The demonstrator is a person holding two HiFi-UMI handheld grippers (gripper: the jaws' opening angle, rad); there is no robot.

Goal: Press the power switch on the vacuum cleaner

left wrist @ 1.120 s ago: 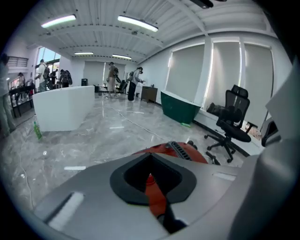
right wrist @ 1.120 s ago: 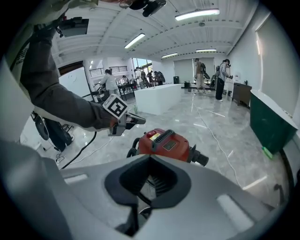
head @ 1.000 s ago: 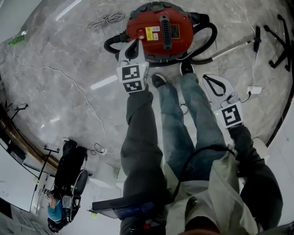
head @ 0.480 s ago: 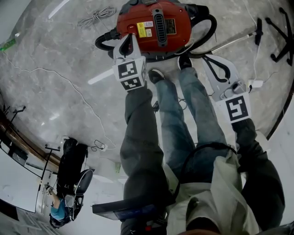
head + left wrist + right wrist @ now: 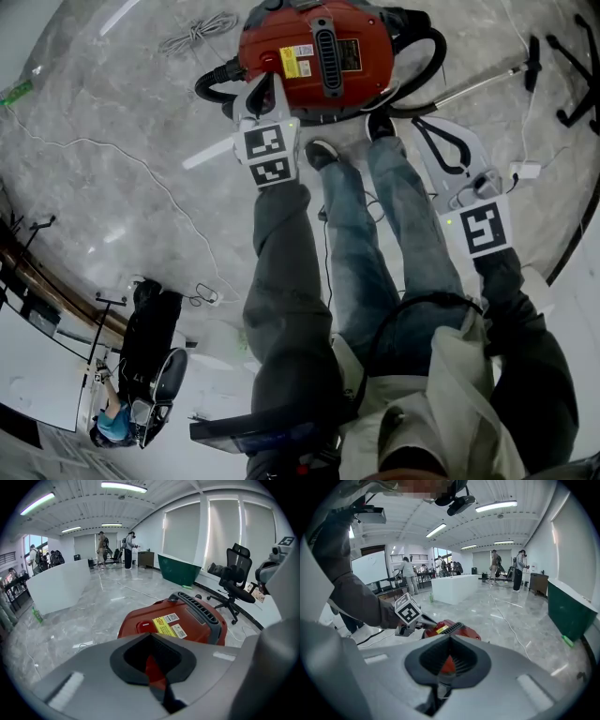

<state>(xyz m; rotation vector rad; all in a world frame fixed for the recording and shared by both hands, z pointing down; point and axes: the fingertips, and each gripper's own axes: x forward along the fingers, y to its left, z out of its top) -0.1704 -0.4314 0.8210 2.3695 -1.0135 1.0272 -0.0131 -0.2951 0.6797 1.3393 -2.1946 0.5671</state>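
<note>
Vacuum cleaner [image 5: 314, 52]: we see it red, on the marble floor [image 5: 103, 122] just ahead of our shoes [image 5: 323, 155]
Power switch [image 5: 146, 626]: red button on its top, beside the yellow label [image 5: 165, 626]
Left gripper [image 5: 265, 82]: jaws closed together, empty, tips over the vacuum's left edge near the switch
Right gripper [image 5: 420, 124]: jaws closed, empty, off to our right

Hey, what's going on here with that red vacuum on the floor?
A person stands over a red vacuum cleaner on the floor, holding a hand-held gripper in each hand. The left hand-held gripper, jaws together and empty, points at the vacuum's top close to the red power switch; whether it touches the switch is unclear. The right hand-held gripper, also shut and empty, hangs off to the side near the black hose.
</note>
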